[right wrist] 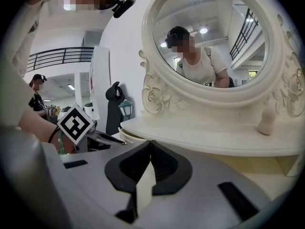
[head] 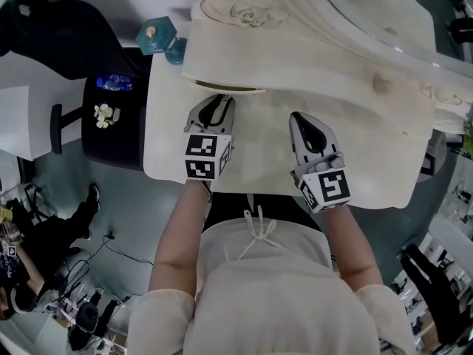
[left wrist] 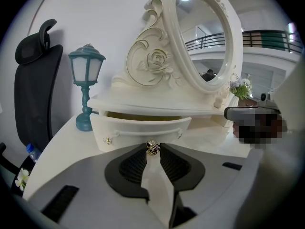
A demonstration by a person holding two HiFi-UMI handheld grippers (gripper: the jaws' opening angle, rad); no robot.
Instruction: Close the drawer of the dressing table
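Observation:
The cream dressing table point(head: 259, 154) has a small drawer point(left wrist: 143, 128) under its raised shelf, pulled out a little so a dark gap shows above its front. A small gold knob point(left wrist: 152, 147) sits at the middle of the drawer front. My left gripper point(left wrist: 152, 150) is shut on this knob, with its tips on either side of it. In the head view the left gripper point(head: 219, 100) reaches up to the drawer front point(head: 228, 89). My right gripper point(head: 298, 117) hovers over the tabletop to the right. Its jaws point(right wrist: 150, 143) are shut and hold nothing.
An oval mirror point(left wrist: 205, 37) in a carved frame stands on the shelf. A teal lantern lamp point(left wrist: 86, 80) stands at the table's left corner. A black chair point(left wrist: 35, 94) is beyond it, with a bottle point(head: 114, 82) and flowers point(head: 106, 114) on a dark seat.

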